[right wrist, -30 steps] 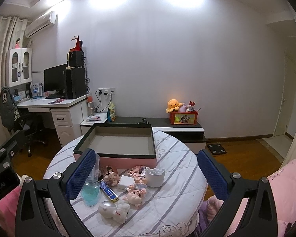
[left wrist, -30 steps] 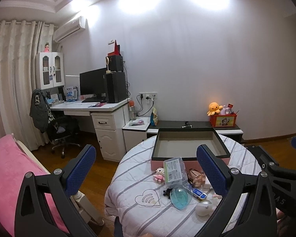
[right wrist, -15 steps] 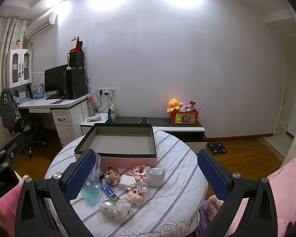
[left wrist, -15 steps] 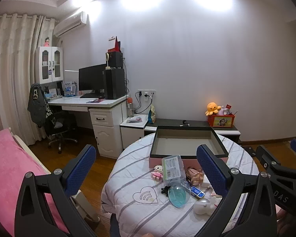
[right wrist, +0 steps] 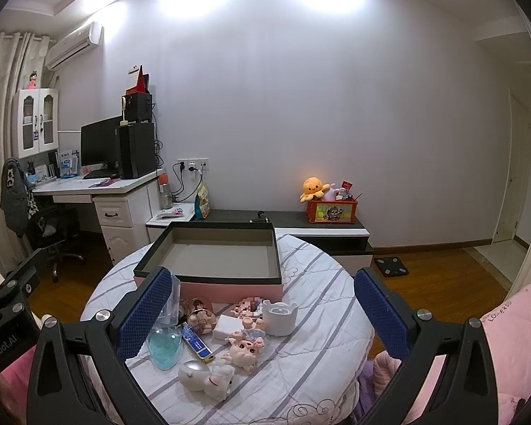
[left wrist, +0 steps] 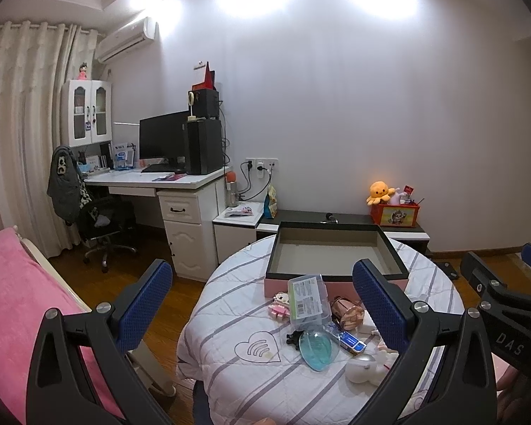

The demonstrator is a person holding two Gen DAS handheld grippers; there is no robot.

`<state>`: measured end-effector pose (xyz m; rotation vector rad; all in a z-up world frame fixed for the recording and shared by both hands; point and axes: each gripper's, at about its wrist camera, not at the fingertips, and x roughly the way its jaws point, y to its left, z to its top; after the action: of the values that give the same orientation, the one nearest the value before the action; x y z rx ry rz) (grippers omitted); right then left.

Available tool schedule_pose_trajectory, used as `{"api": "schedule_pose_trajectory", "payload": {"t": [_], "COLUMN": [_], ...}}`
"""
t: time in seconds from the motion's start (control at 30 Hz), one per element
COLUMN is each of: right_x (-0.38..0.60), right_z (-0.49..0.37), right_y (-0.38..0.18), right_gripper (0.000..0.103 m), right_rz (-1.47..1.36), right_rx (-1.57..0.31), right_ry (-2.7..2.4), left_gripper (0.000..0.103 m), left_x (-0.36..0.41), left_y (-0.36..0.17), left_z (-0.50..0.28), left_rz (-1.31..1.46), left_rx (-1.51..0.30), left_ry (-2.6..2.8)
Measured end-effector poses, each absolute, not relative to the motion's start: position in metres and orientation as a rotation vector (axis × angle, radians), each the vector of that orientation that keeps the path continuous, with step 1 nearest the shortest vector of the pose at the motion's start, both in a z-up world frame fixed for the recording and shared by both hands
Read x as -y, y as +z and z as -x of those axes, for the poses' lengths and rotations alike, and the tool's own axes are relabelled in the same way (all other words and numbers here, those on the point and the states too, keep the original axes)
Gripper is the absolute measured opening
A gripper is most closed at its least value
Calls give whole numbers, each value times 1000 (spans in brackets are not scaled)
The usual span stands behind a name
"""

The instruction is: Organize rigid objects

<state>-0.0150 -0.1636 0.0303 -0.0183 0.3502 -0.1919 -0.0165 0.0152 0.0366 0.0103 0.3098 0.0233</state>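
Observation:
An empty pink box with a dark rim (left wrist: 336,276) (right wrist: 209,276) stands at the far side of a round table with a striped cloth (left wrist: 237,318) (right wrist: 318,318). In front of it lie small items: a clear plastic case (left wrist: 306,299), a teal oval piece (left wrist: 317,349) (right wrist: 164,349), a blue tube (right wrist: 197,344), a pig figurine (right wrist: 244,349), a white astronaut toy (right wrist: 205,377) and a white cup (right wrist: 279,317). My left gripper (left wrist: 262,301) and right gripper (right wrist: 262,304) are open, empty, and held above the table's near side.
A white desk with a monitor (left wrist: 166,138) and an office chair (left wrist: 99,219) stand at the left. A low dark cabinet (right wrist: 301,223) with an orange toy box (right wrist: 331,209) runs along the back wall. A pink bed (left wrist: 14,301) is at the left, pink bedding (right wrist: 506,336) at the right.
Both views have shifted slightly; the table and box sit a little lower and farther. Both grippers stay open and empty. Nothing on the table has moved.

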Motion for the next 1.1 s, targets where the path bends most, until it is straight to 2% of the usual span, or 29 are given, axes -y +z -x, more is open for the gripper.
{"api": "schedule_pose_trajectory", "payload": {"t": [0.87,1.1], "right_x": [166,189], "right_z": [0,-17], "right_y": [24,-2], "right_gripper": [103,103], "right_rz": [29,23], "right_rx": [-374,-438], "right_ry": [-176,-165], "left_gripper": [103,103], "left_x": [-18,-24], "left_y": [14,-17], "left_z": [2,-17], "left_rz": [6,2], "left_rx": [-356,-445], "left_ry": [10,24]}}
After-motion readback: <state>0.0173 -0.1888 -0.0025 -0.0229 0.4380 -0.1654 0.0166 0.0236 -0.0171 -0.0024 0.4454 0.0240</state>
